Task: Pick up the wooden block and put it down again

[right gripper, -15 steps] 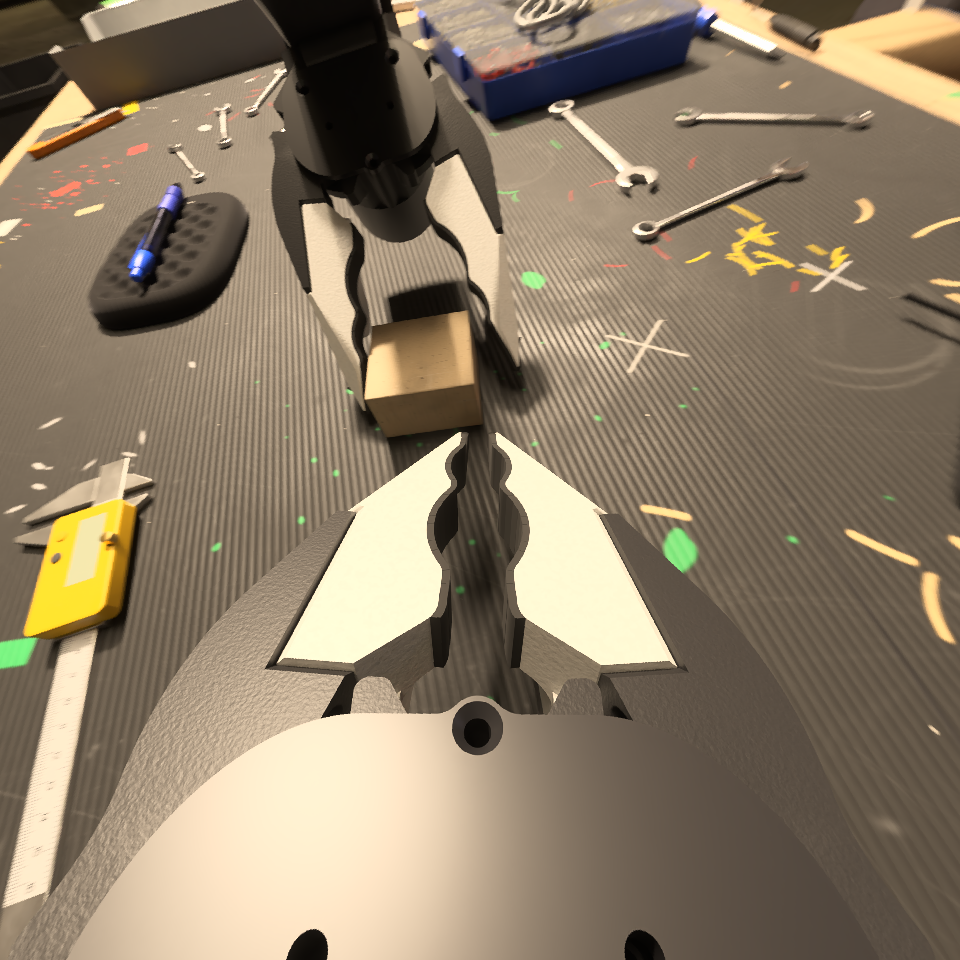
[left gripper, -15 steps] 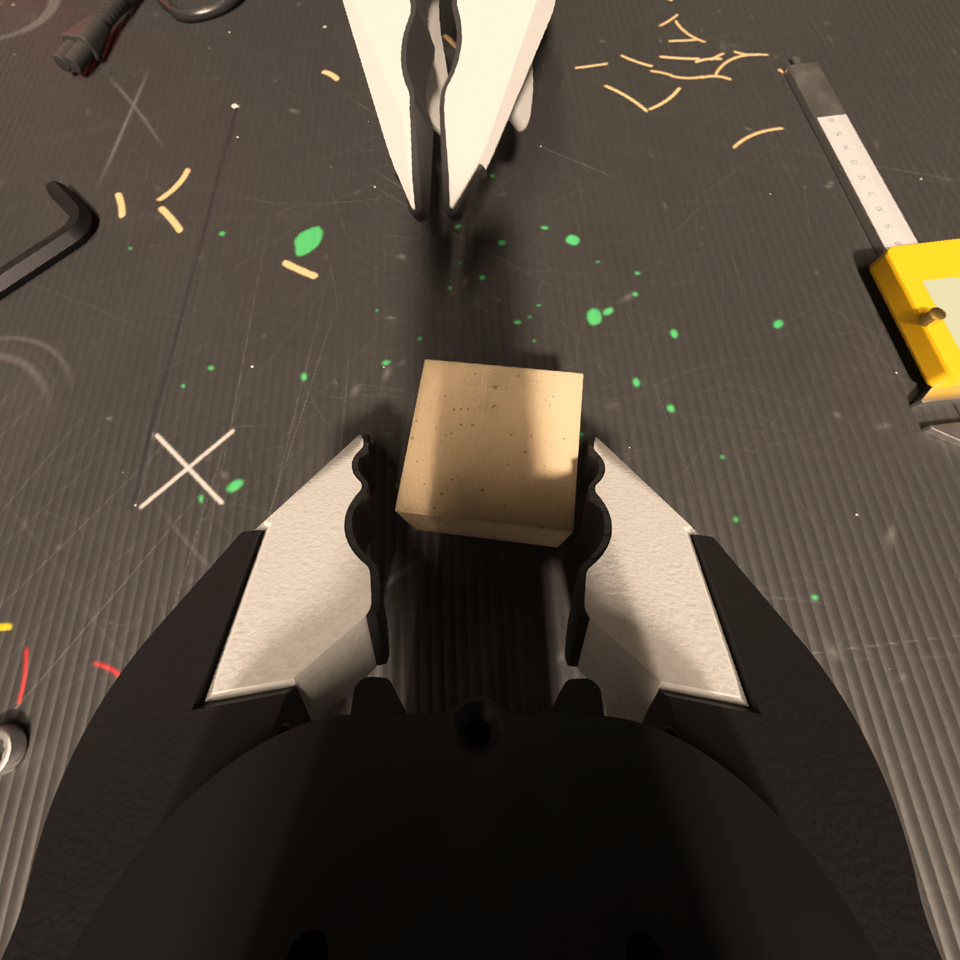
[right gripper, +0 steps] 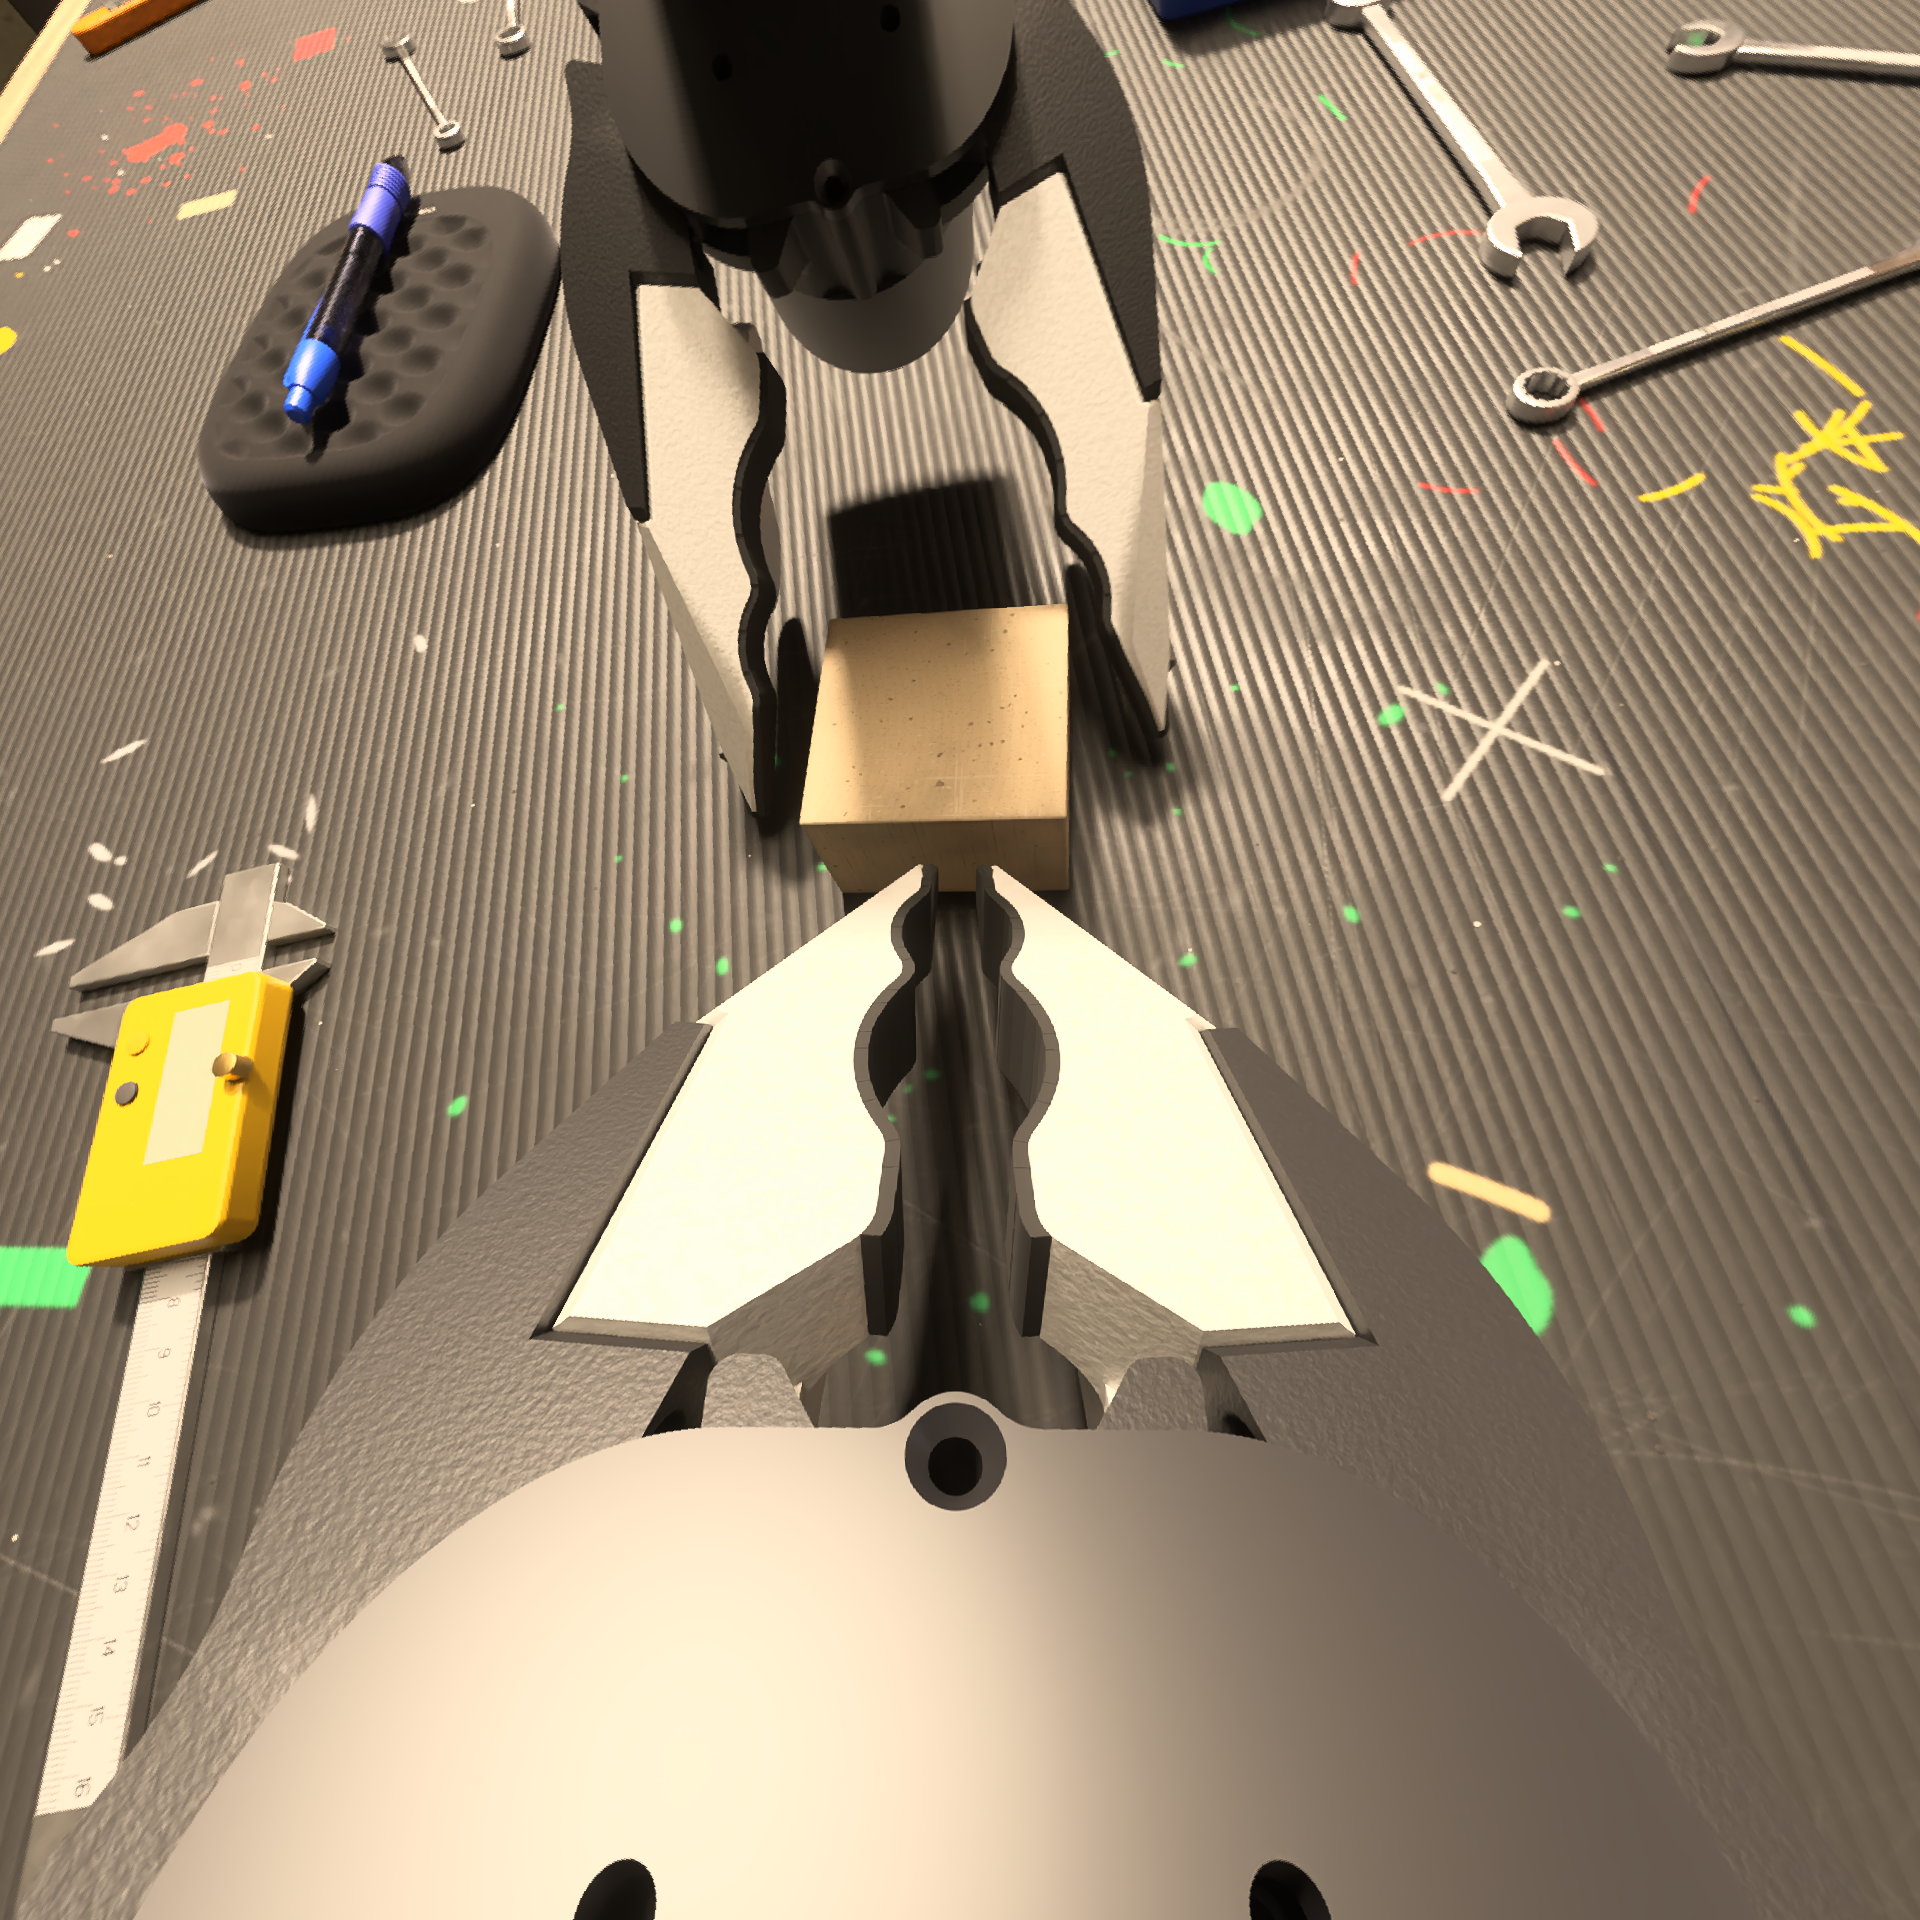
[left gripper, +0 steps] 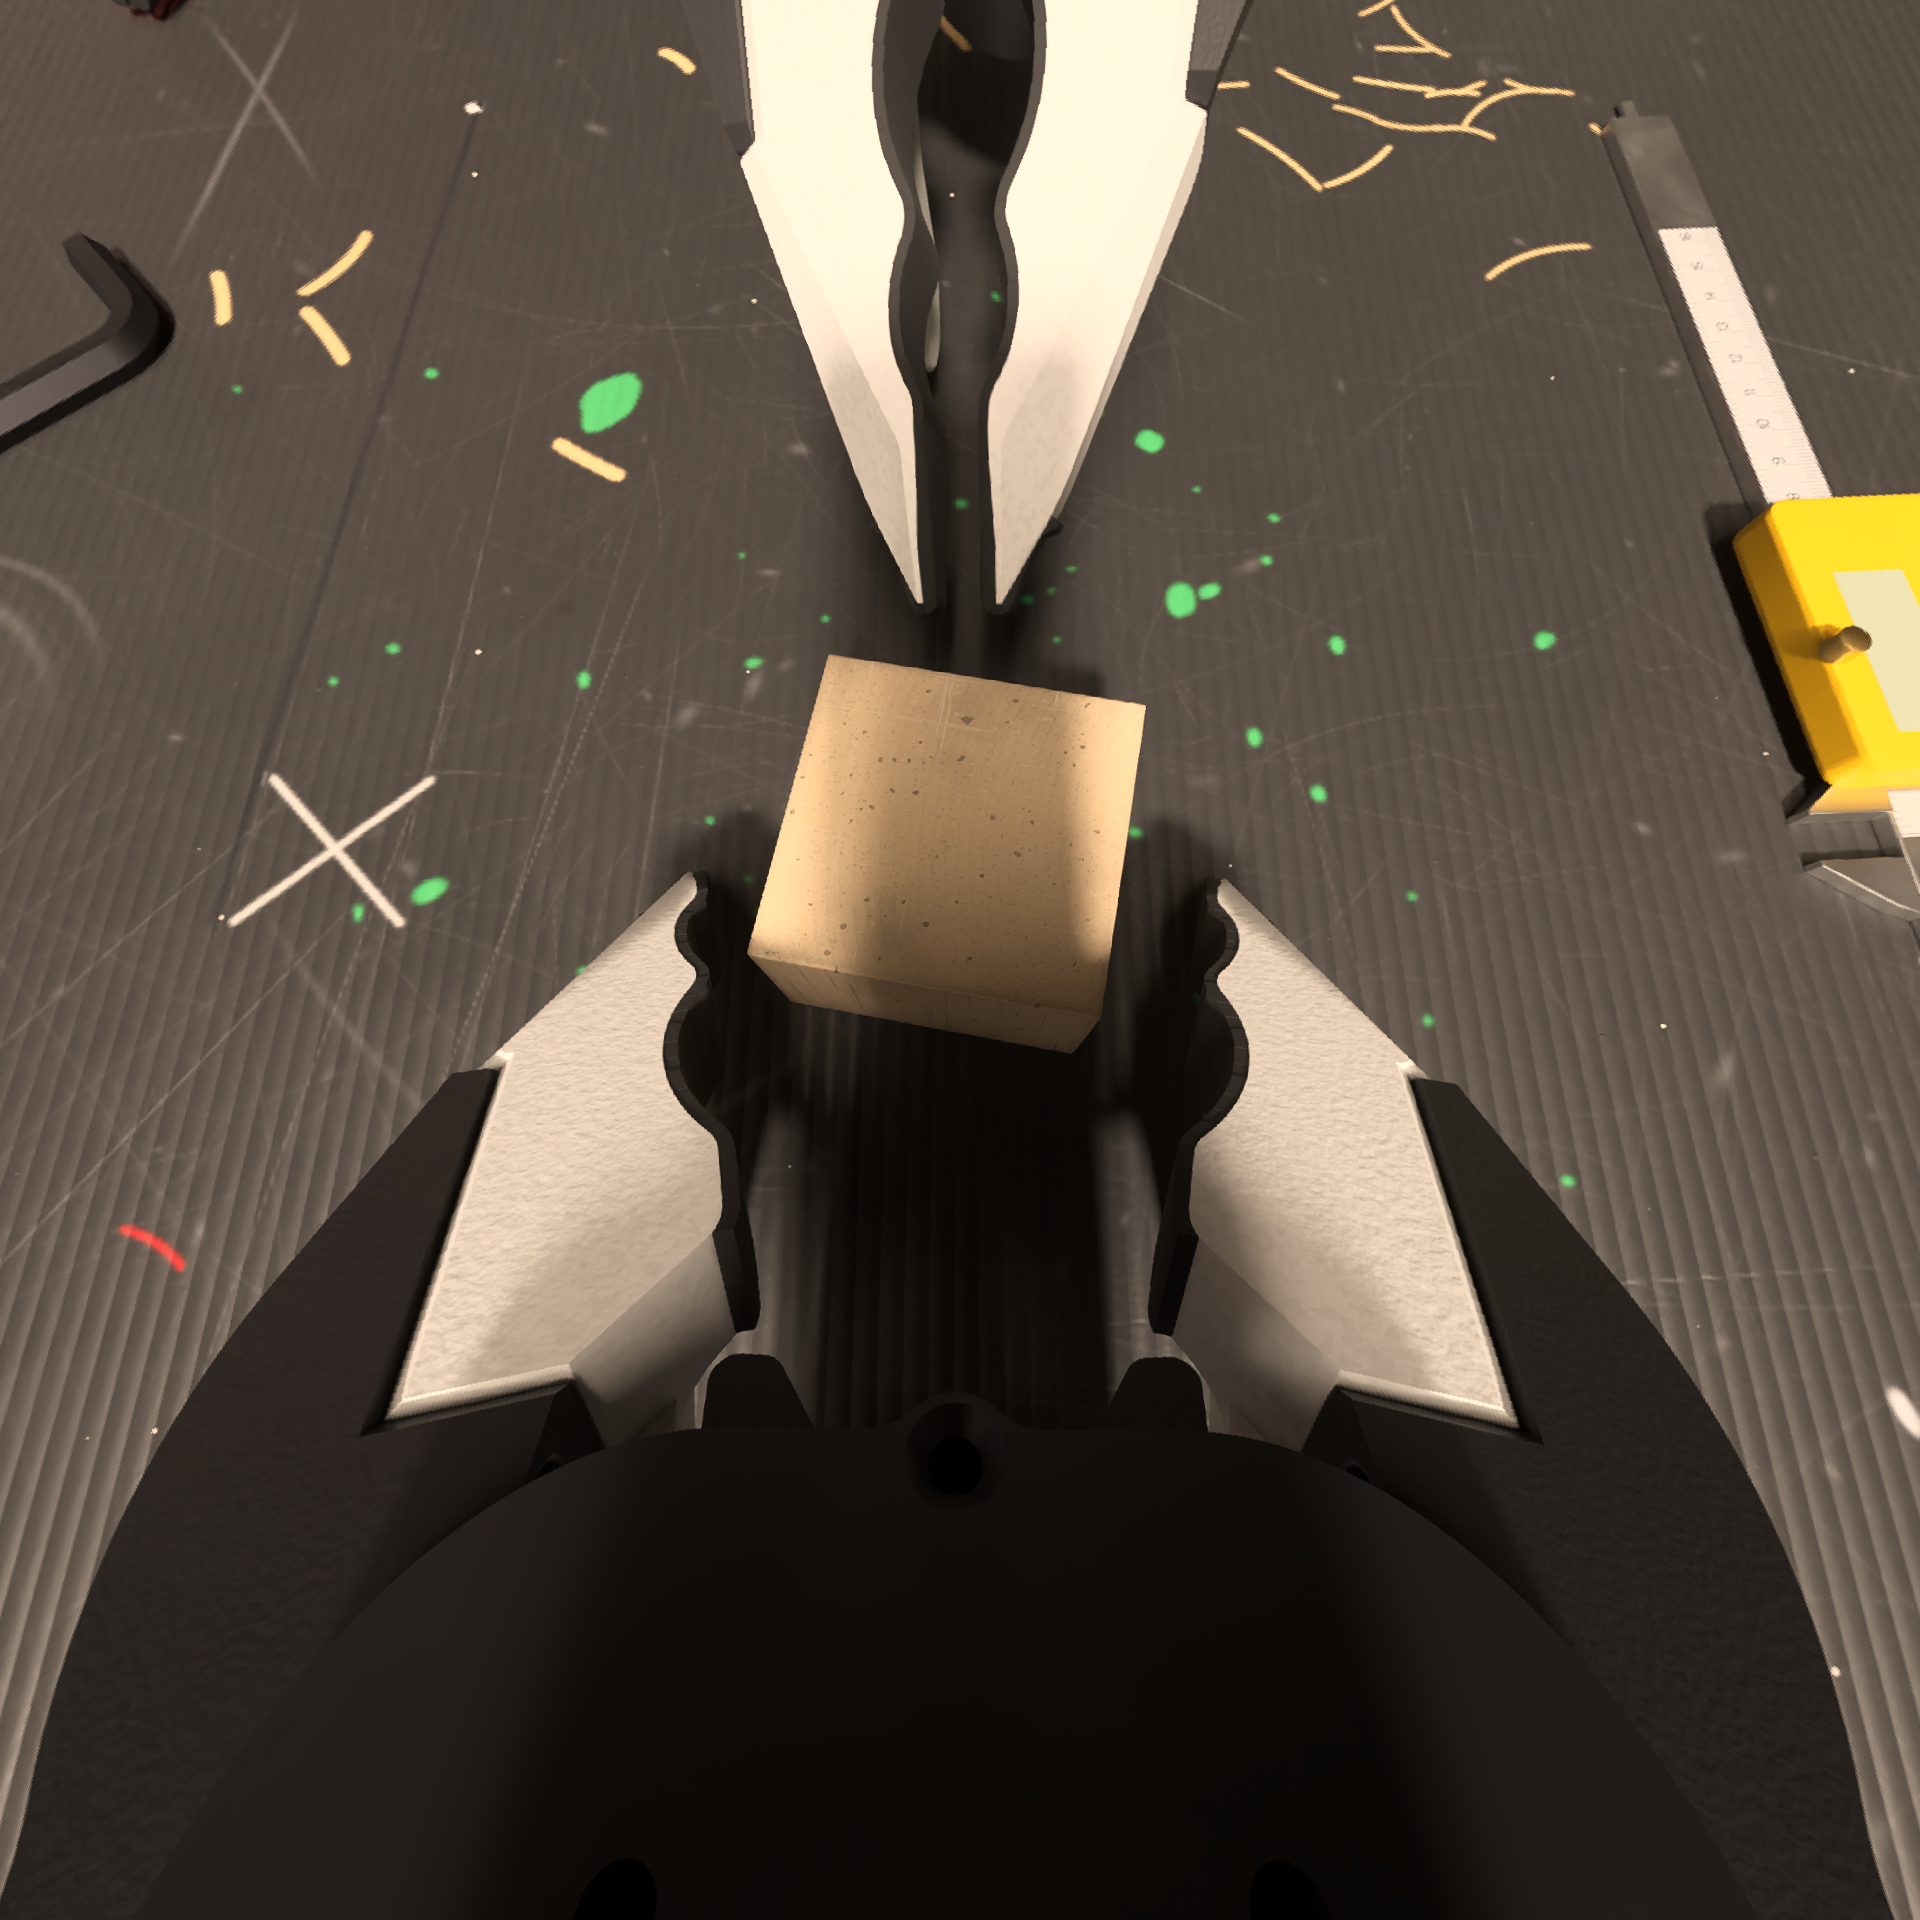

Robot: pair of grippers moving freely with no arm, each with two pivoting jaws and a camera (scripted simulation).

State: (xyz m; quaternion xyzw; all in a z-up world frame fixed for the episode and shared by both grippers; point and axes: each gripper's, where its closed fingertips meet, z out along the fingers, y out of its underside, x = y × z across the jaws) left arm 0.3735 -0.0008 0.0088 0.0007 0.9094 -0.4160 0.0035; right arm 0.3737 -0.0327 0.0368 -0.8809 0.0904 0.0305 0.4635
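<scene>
The wooden block [left gripper: 945, 862] is a tan cube resting on the dark ribbed mat. My left gripper [left gripper: 956, 883] is open, with one finger on each side of the block and a small gap at both sides. The right wrist view shows the block [right gripper: 940, 738] between those fingers of the left gripper [right gripper: 956, 779]. My right gripper [right gripper: 958, 873] is shut and empty, its tips just in front of the block's near face. In the left wrist view the right gripper [left gripper: 961, 601] points at the block's far side.
A yellow digital caliper [right gripper: 182, 1122] lies left of my right gripper and shows at the right edge of the left wrist view [left gripper: 1839, 644]. A black foam pad [right gripper: 436, 416] holds a blue pen [right gripper: 343, 291]. Wrenches [right gripper: 1475, 156] lie far right. A black hex key [left gripper: 94, 343] lies left.
My right gripper has moved closer to the block, its tips now almost at it. My left gripper's jaws have spread a little wider around the block.
</scene>
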